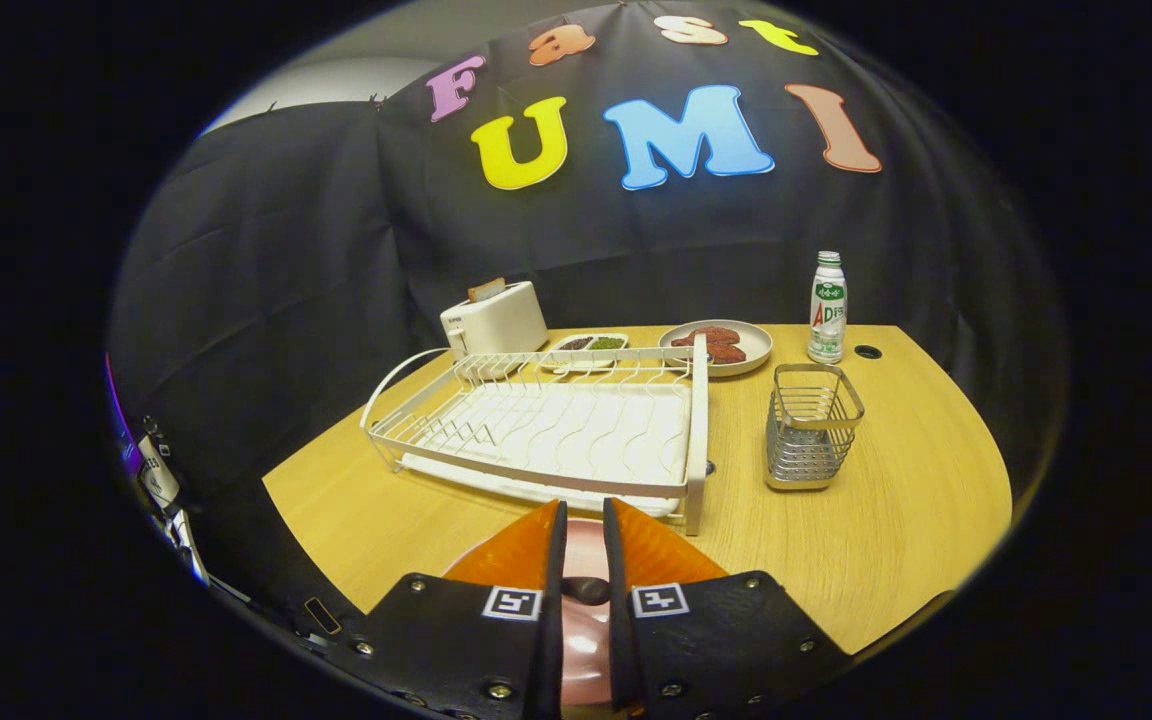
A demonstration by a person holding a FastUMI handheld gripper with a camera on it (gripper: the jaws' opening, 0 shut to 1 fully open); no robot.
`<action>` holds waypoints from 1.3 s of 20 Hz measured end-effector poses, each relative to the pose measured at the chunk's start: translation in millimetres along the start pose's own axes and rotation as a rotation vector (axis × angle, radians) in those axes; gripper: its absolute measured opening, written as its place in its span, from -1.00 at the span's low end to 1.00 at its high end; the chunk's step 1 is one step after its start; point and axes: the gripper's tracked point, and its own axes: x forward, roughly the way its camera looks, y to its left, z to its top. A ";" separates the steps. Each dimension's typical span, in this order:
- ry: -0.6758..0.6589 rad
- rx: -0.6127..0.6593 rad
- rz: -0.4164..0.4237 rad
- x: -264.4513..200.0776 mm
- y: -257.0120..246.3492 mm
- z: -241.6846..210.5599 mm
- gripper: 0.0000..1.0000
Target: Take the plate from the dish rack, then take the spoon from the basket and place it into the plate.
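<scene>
Plate [584, 590], pink, lies at the bottom centre of the gripper view, directly under and between the two fingers of the hand-held gripper [584, 520]. The fingers stand close together with a narrow slit between them, through which the pink surface shows. Whether they pinch the plate's rim or merely hang over it I cannot tell. A small dark shape sits in the slit just below the finger tips; what it is I cannot tell.

Just ahead of the fingers, in the middle of the frame, one white wire dish rack [546, 430] sits on the wooden tabletop [896, 520], with no dishes standing in it. To its right, centre right of the frame, stands one metal wire basket [811, 425]; a spoon inside it cannot be made out.

Farther back, along the upper edge of the tabletop, there is one white toaster [496, 318] with a slice sticking out of the top, at upper left of the rack. Beside it lies one small divided dish [591, 345] with dark and green contents, then one round plate of brown food [721, 343], and at upper right one upright bottle [827, 306] with a white cap.
</scene>
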 end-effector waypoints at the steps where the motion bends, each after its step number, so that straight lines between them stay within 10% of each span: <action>1: 0.006 -0.005 0.007 -0.2 -0.1 -1.0 -0.63; 12: -0.019 -0.116 -0.055 -12.2 -34.4 22.9 -0.55; 26: -0.357 -0.119 -0.352 -101.2 -123.7 164.0 -0.56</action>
